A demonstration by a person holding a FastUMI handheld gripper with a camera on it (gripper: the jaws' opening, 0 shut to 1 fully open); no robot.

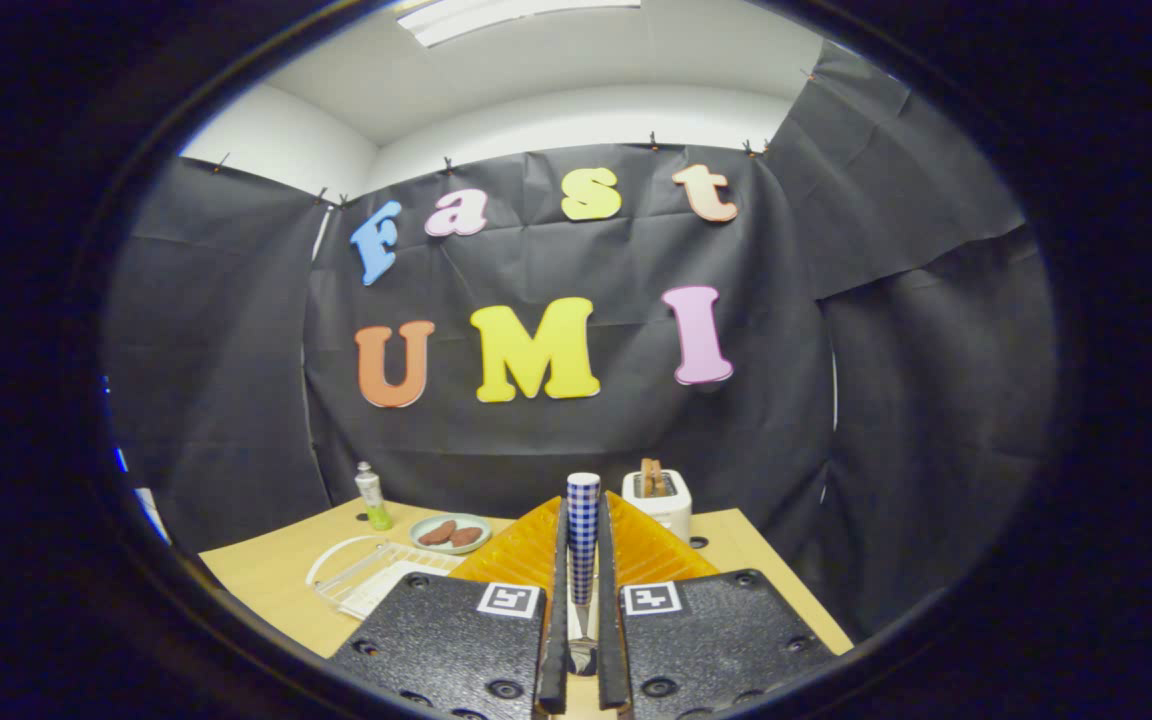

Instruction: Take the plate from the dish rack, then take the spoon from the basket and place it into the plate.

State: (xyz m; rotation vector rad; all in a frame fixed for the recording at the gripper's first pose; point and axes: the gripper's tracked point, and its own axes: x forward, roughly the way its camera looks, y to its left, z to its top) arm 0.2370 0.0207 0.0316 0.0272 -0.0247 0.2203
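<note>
A spoon with a blue-and-white checked handle stands upright between my fingers, its metal bowl down near their base. My gripper is shut on the spoon, both fingers pressing its handle, and it is held above the wooden table. A white wire dish rack lies on the table to the left of the fingers. A white curved rim shows at the rack's far left; I cannot tell if that is the plate.
Beyond the rack sits a small pale dish with two brown pieces on it, and a green-capped bottle stands behind it. A white toaster with toast in it stands just beyond the fingers, to the right.
</note>
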